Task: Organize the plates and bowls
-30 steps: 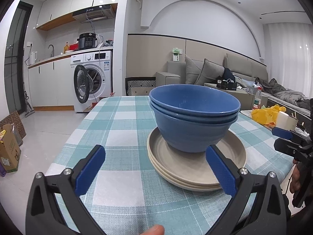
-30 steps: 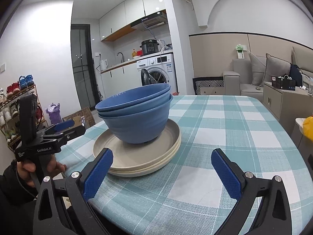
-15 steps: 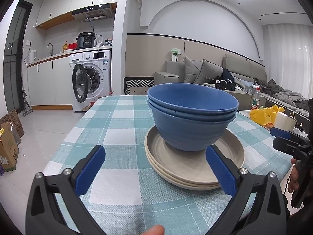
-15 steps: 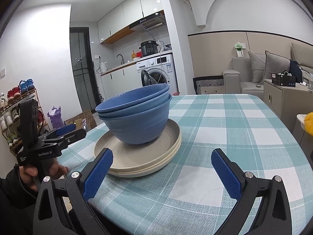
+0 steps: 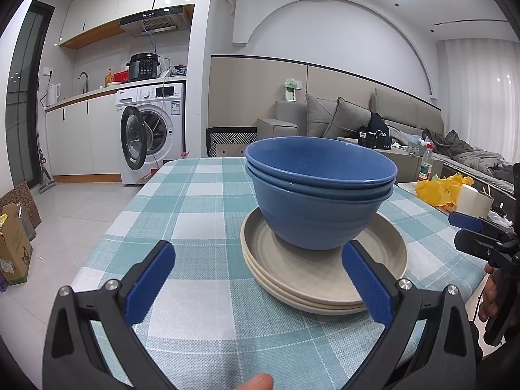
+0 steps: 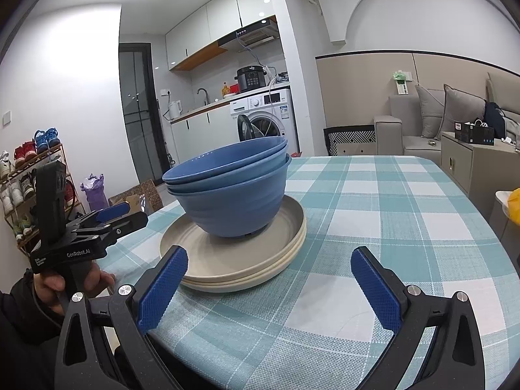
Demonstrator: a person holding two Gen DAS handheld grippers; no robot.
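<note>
Stacked blue bowls on beige plates sit just beyond both empty, wide-apart grippers: left gripper, right gripper.

Nested blue bowls on stacked beige plates

Three deep, matte blue round bowls, nested upright, stand on a stack of shallow, beige round plates, toward its far side, on the teal-and-white checked tablecloth.

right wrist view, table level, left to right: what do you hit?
Left gripper held in a hand → beige plates with blue bowls stacked on them → bare checked tablecloth → yellow bag at the frame edge.
</note>
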